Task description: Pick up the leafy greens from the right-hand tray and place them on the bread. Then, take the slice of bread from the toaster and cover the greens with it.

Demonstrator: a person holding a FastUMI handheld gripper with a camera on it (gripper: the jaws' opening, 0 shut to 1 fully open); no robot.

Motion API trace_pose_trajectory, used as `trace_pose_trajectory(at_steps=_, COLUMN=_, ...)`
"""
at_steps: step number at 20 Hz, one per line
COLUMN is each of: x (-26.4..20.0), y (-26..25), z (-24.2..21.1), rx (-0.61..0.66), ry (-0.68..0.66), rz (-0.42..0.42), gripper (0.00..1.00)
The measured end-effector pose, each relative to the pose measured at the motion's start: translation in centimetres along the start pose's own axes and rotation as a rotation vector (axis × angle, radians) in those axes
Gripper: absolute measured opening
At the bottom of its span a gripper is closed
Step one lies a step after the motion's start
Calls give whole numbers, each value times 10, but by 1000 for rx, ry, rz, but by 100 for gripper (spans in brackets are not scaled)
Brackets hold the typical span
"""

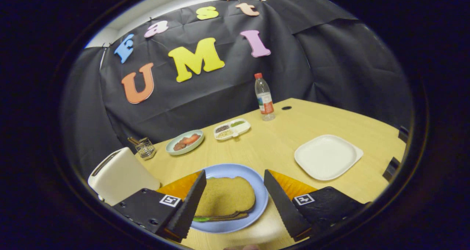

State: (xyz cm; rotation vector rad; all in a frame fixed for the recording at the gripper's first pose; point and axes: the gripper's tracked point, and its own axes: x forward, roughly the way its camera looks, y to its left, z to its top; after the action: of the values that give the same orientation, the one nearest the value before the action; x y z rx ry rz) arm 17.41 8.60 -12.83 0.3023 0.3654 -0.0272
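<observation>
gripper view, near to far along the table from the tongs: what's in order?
Open tongs → brown bread slice on round blue plate → white compartment tray of seeds → clear plastic water bottle with red cap.

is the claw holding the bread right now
No, the claw is open, its fingers spread to either side of the bread, which lies on the blue plate over a bit of greens.

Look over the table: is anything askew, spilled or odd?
Nothing spilled. The brown top bread slice on the round blue plate sits slightly askew, green leaf poking out beneath. The gripper is open around it.
</observation>
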Motion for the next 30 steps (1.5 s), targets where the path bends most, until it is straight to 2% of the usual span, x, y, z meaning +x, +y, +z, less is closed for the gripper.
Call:
trace_pose_trajectory(at_steps=4, x=-39, y=14, z=44, rx=-123, ry=-146, rz=14, gripper=96)
trace_pose_trajectory(at_steps=11, x=-129, y=34, z=91, rx=-298, ry=-365, rz=18, gripper=96)
trace_pose_trajectory(at_steps=15, x=-163, y=39, z=95, rx=-290, ry=-376, rz=50, gripper=95)
trace_pose_trajectory(at_steps=19, x=-192, y=29, z=92, rx=-305, ry=-404, rz=46, gripper=95)
trace_pose_trajectory(at_steps=24, x=-204, y=10, z=68, rx=-270, ry=-357, rz=49, gripper=95)
trace_pose_trajectory(at_steps=30, x=-217, y=2, z=67, rx=-261, ry=-374, rz=47, gripper=95)
